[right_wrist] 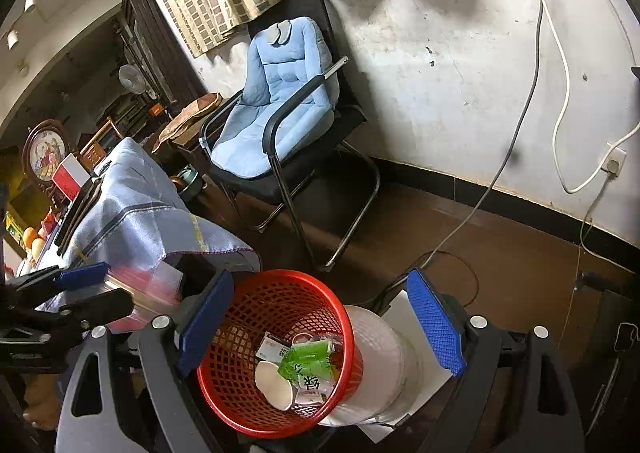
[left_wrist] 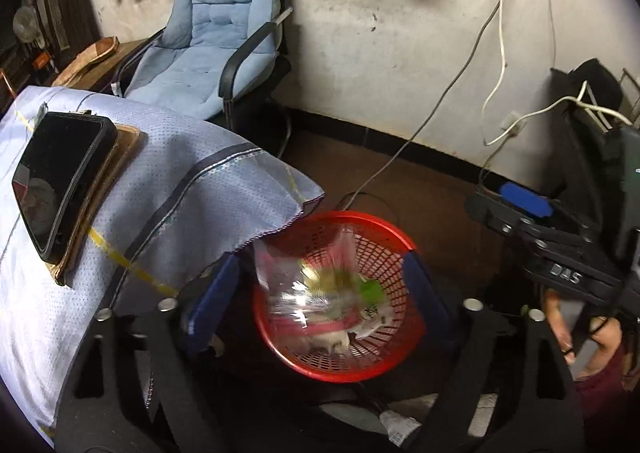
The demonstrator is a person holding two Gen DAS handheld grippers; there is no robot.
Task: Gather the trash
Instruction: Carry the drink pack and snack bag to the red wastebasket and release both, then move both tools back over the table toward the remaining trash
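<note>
Blue pads of the left tool [left_wrist: 320, 289] stand spread wide at the lower middle of the left wrist view, and a clear plastic bag [left_wrist: 308, 285] hangs blurred between them, above the red basket [left_wrist: 404, 237]; the pads do not seem to press on it, so I judge it loose and dropping in. The right tool [right_wrist: 324, 321] is likewise spread, at the lower middle of its own view, with nothing between its pads but the basket below.

That bag reads as very light, limp and slippery, with a red strip along one edge [right_wrist: 154, 285]. It would crumple under any pinch, so a gathered fold or the stiffer strip is the place to take it, not the flat film.

Inside the basket lie a white paper cup [right_wrist: 272, 379], green wrappers [right_wrist: 306, 357] and a small printed carton [right_wrist: 310, 389], all light and easy to crush. The basket sits on the brown floor [right_wrist: 500, 285] against a pale round bin [right_wrist: 376, 365].

Left of centre a blue-grey cloth [left_wrist: 168, 173] drapes over the tabletop's edge, carrying a dark tablet [left_wrist: 60, 181]. A chair with a blue cushion [left_wrist: 208, 41] stands against the wall in the upper middle.
</note>
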